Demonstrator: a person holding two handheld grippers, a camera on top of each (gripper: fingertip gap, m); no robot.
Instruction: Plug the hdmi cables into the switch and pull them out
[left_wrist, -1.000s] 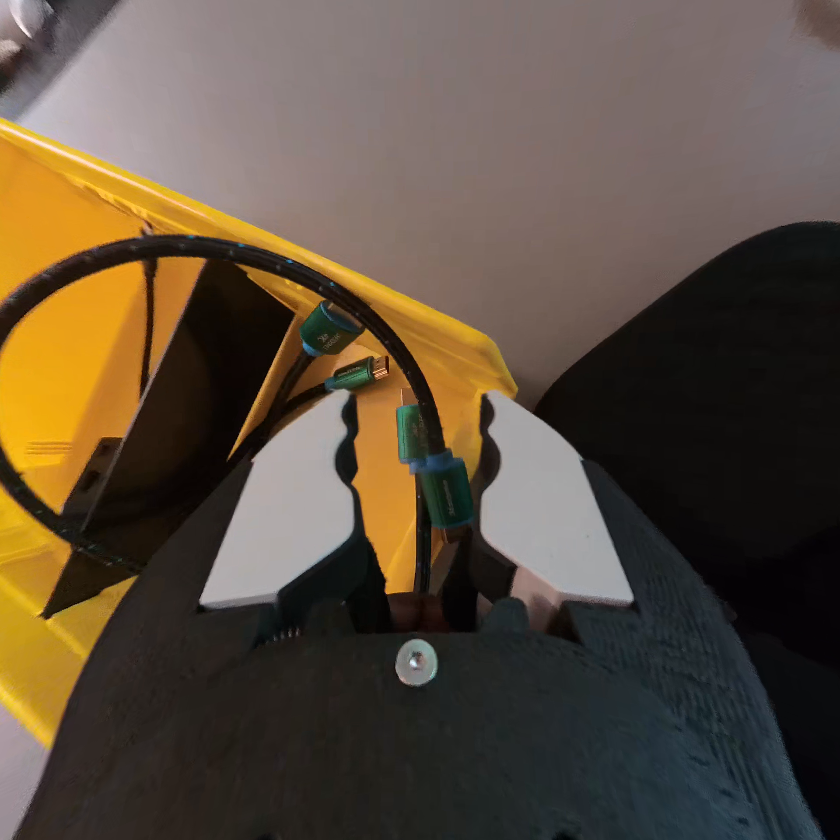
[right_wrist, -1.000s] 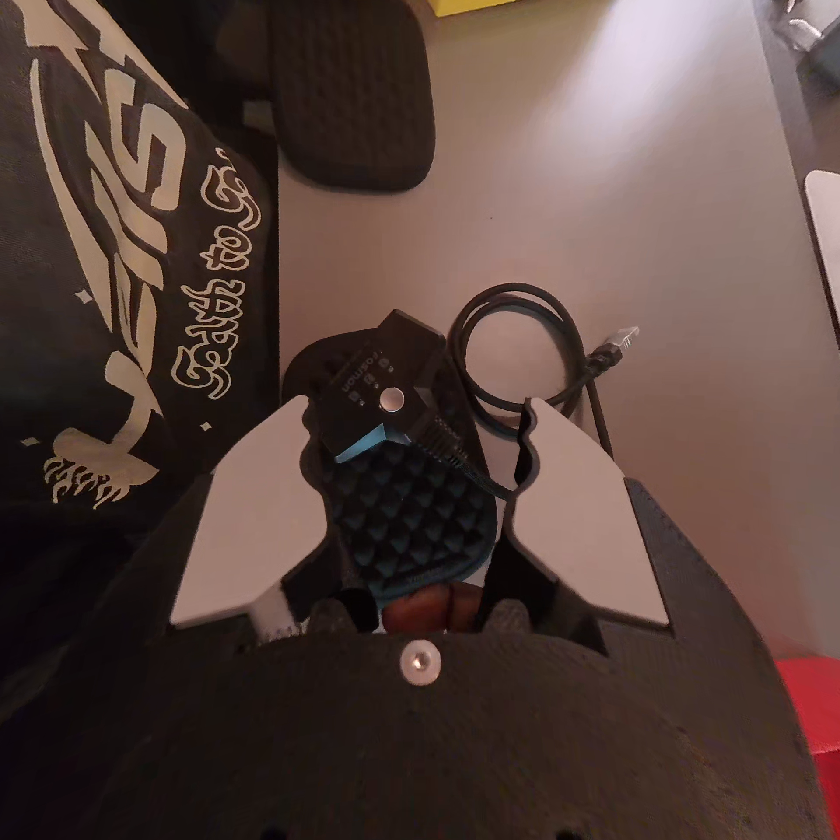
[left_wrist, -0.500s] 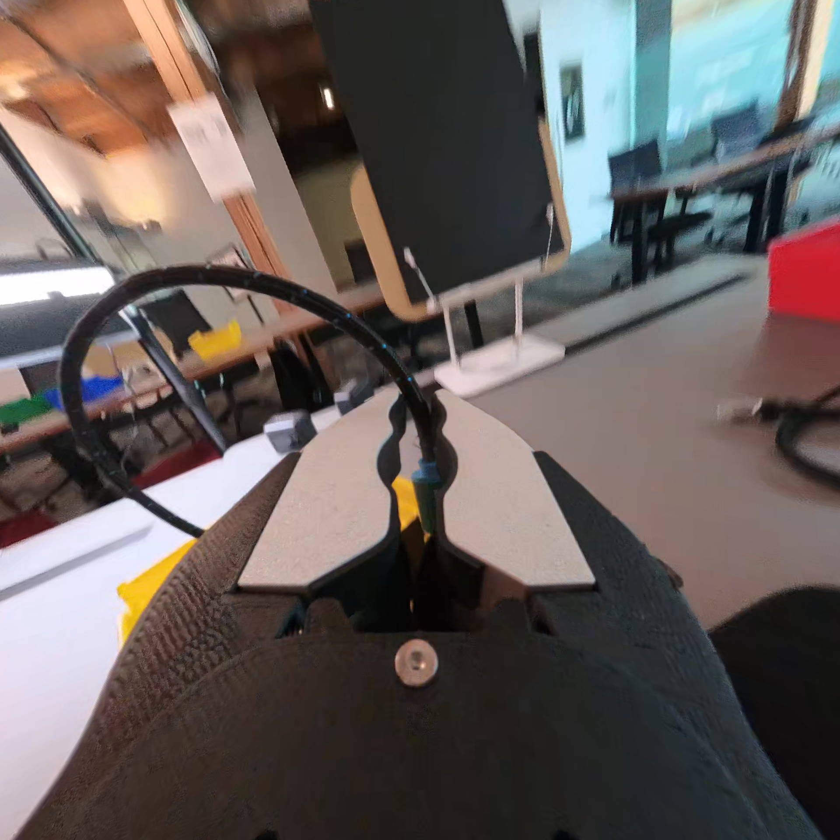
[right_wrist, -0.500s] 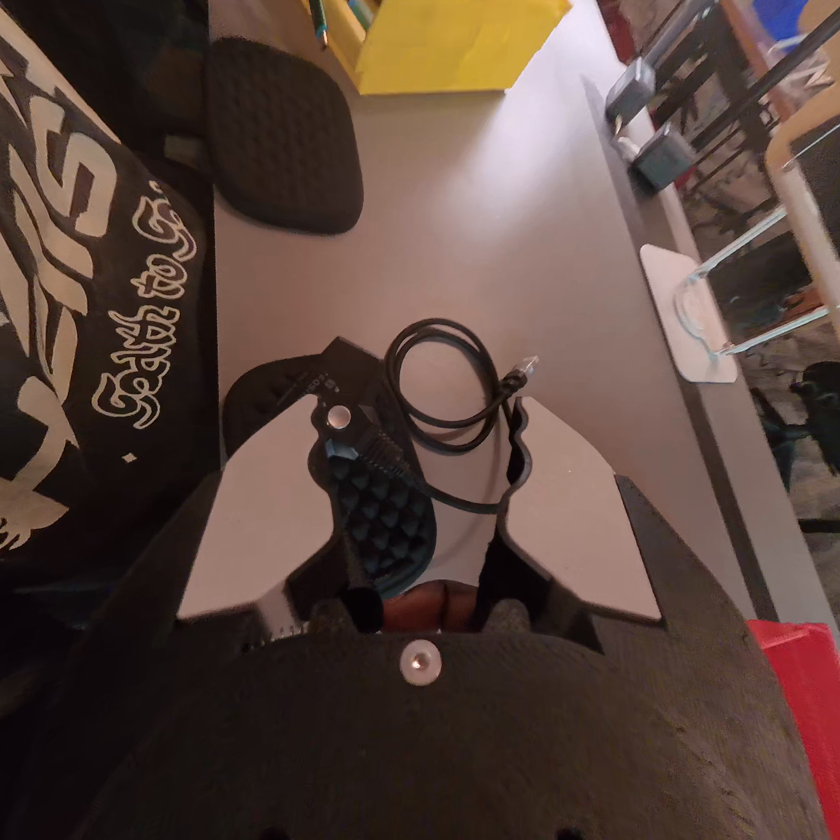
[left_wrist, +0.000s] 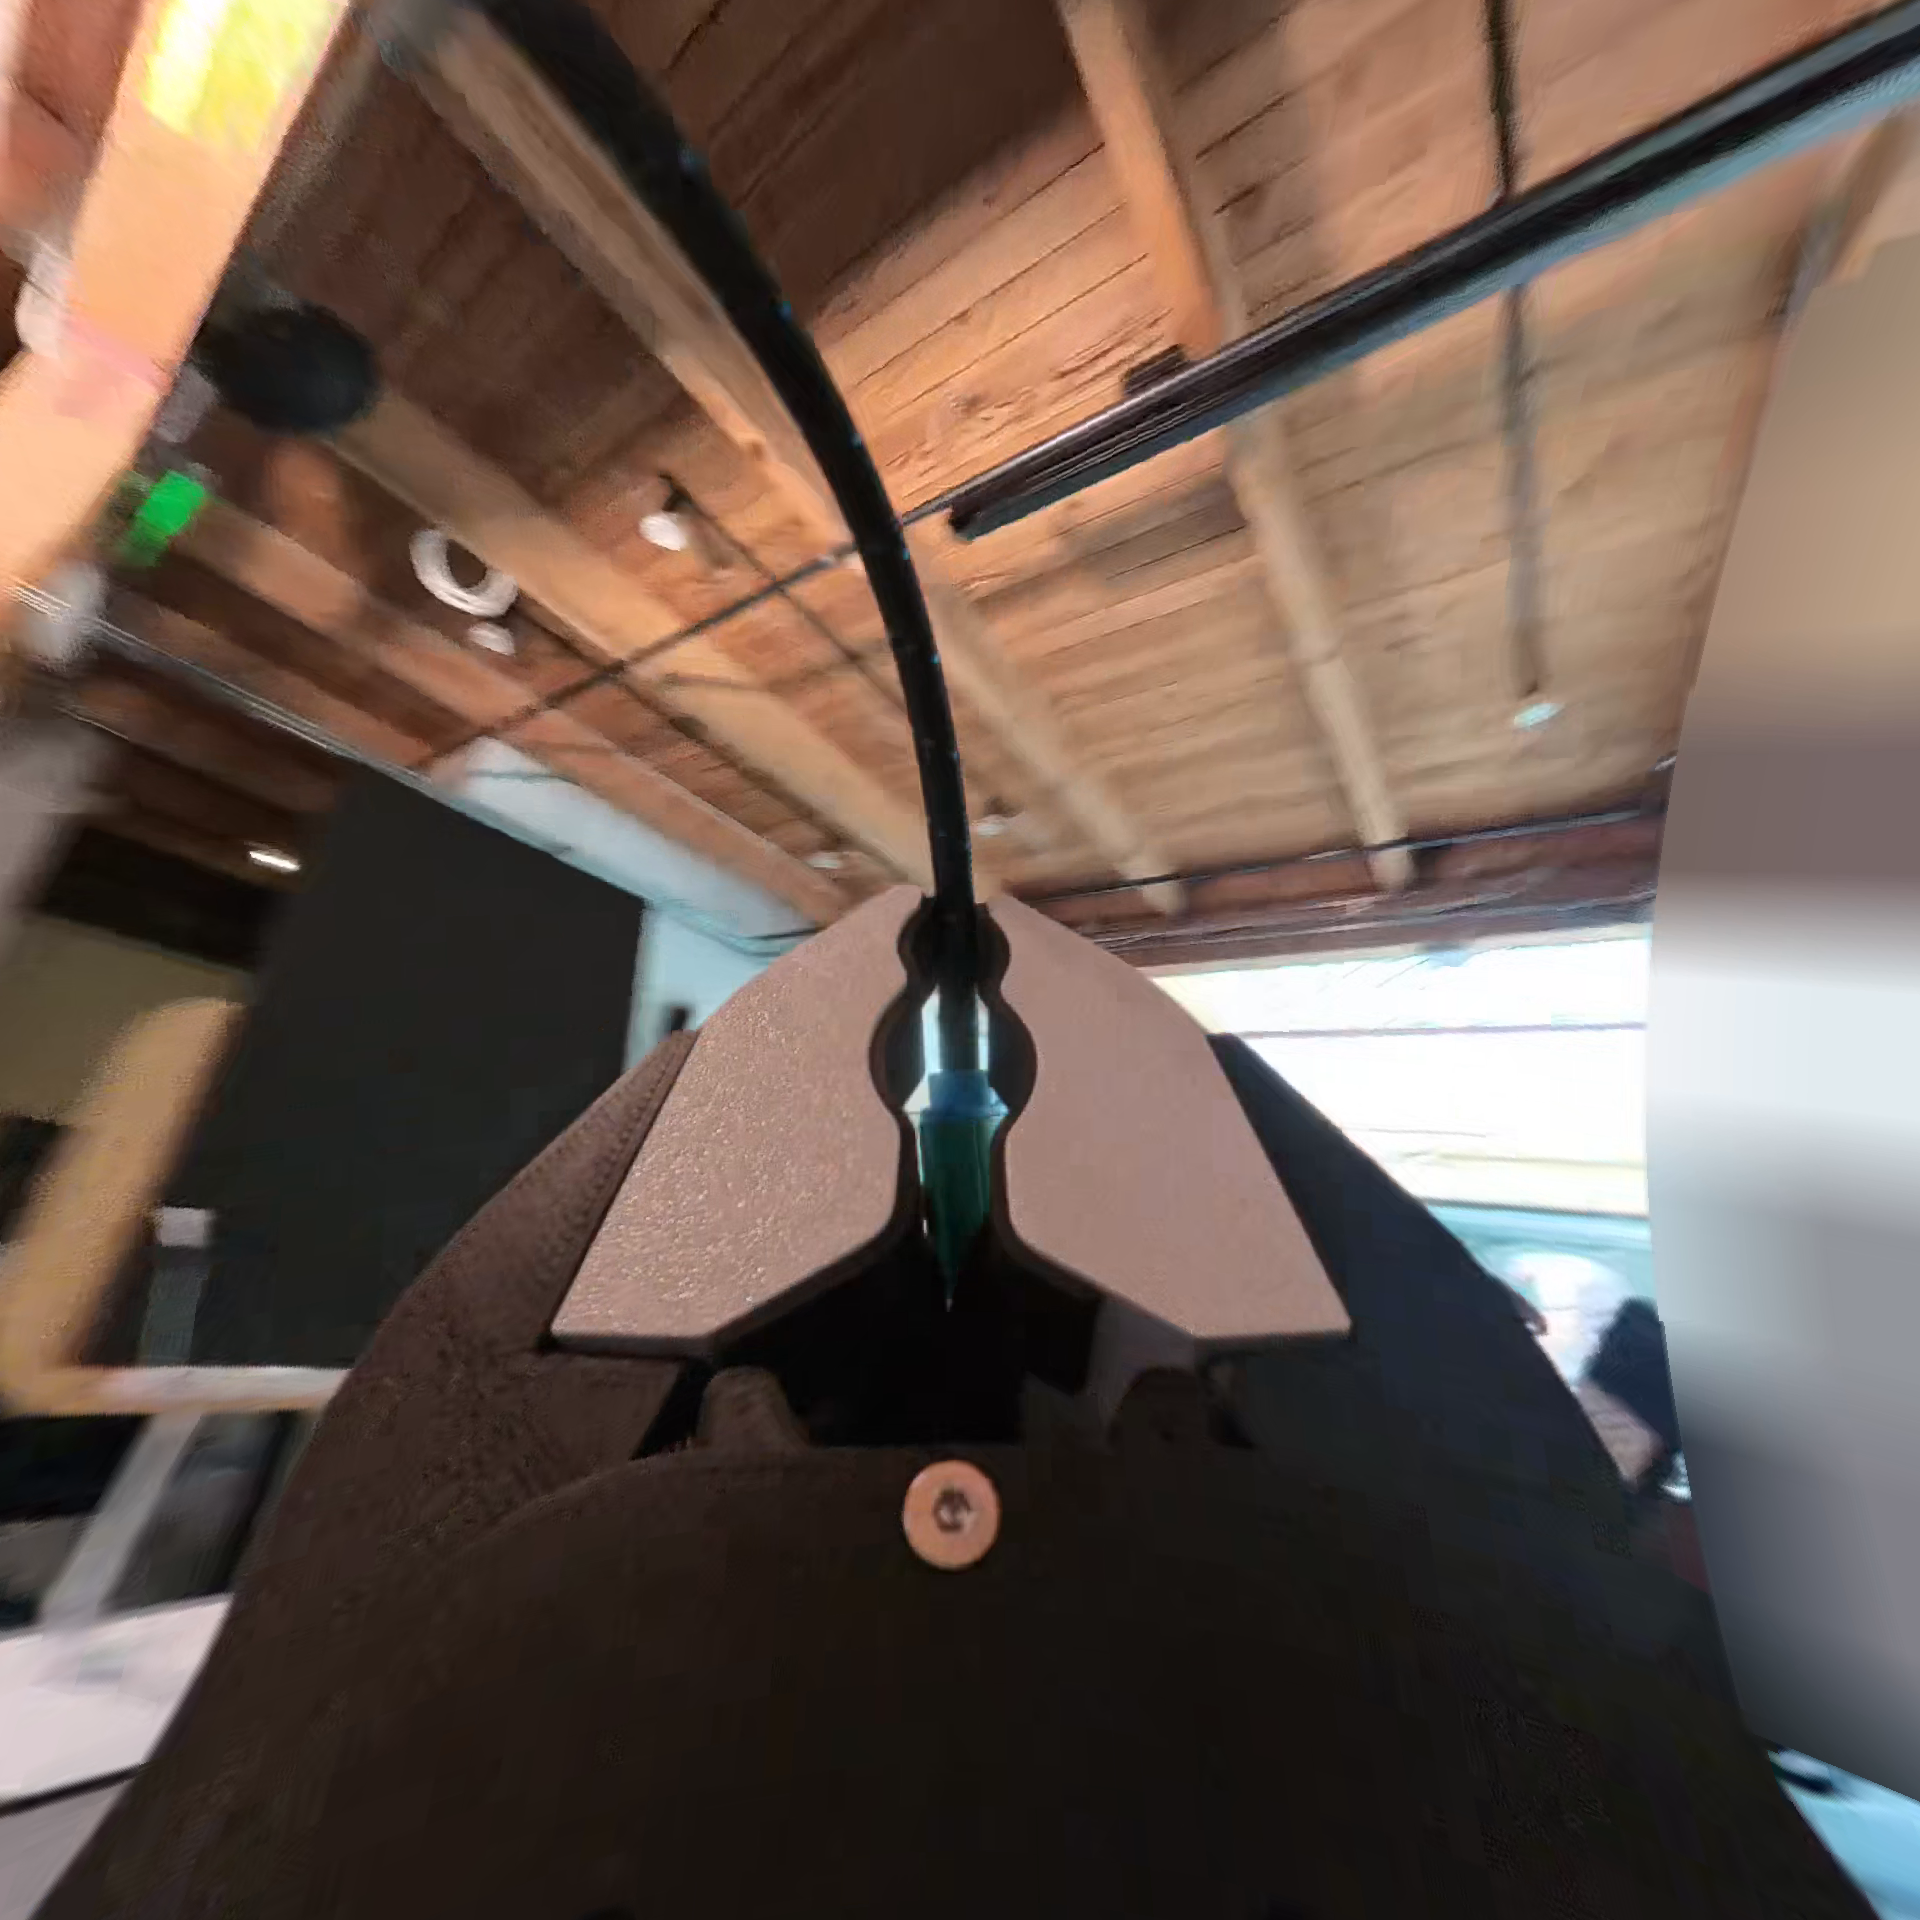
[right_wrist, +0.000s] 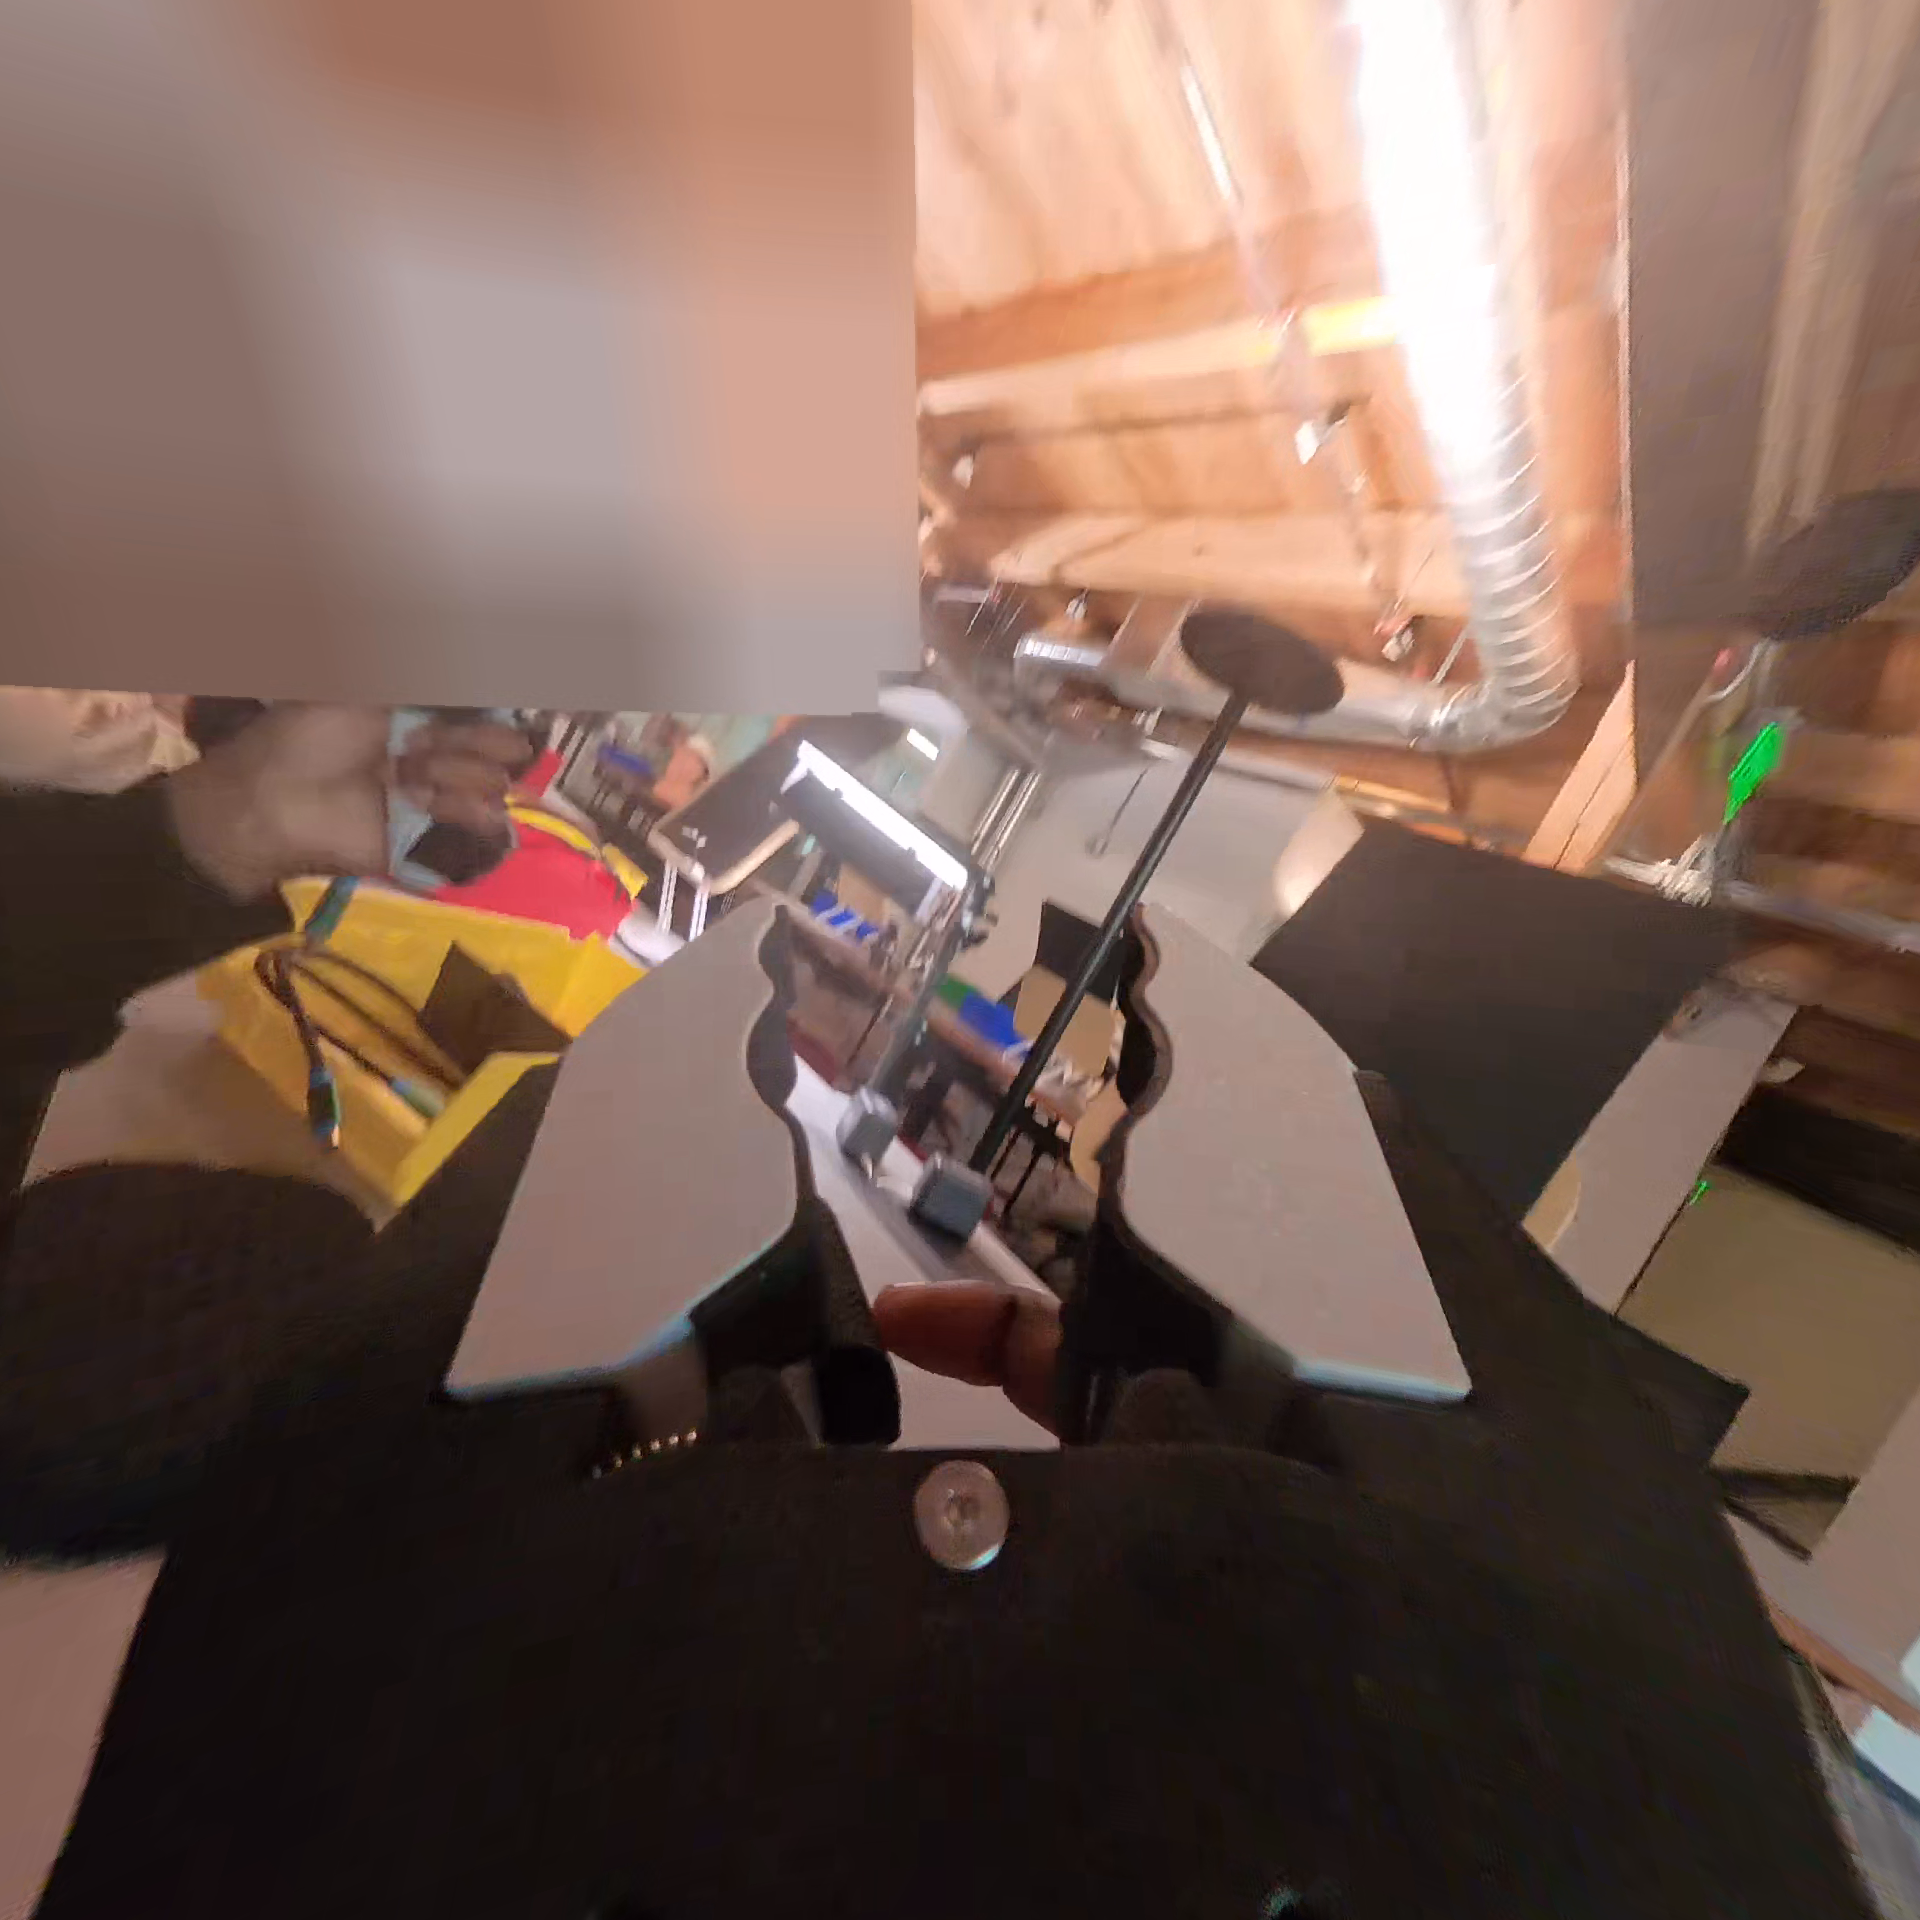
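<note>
My left gripper (left_wrist: 954, 920) is shut on the green plug (left_wrist: 954, 1174) of a black braided HDMI cable (left_wrist: 831, 436). It points up at the wooden ceiling, and the cable arcs up and to the left from the fingertips. My right gripper (right_wrist: 956, 920) is open and empty, tilted up across the room. In the right wrist view, a cable with green plugs (right_wrist: 324, 1091) hangs at the left below a blurred hand (right_wrist: 301, 800), over the yellow bin (right_wrist: 478, 1112). The switch is not in view.
The yellow bin holds more dark cable loops (right_wrist: 343, 997) and a black divider (right_wrist: 478, 997). A black foam pad (right_wrist: 156, 1309) lies at the lower left. Two small grey blocks (right_wrist: 945, 1205) sit on the grey table's far edge. A thin black rod (right_wrist: 1091, 935) stands behind.
My left gripper has shut on the green plug, lifted it out of the yellow bin and tipped upward. My right gripper has swung up, away from the switch, and stays open.
</note>
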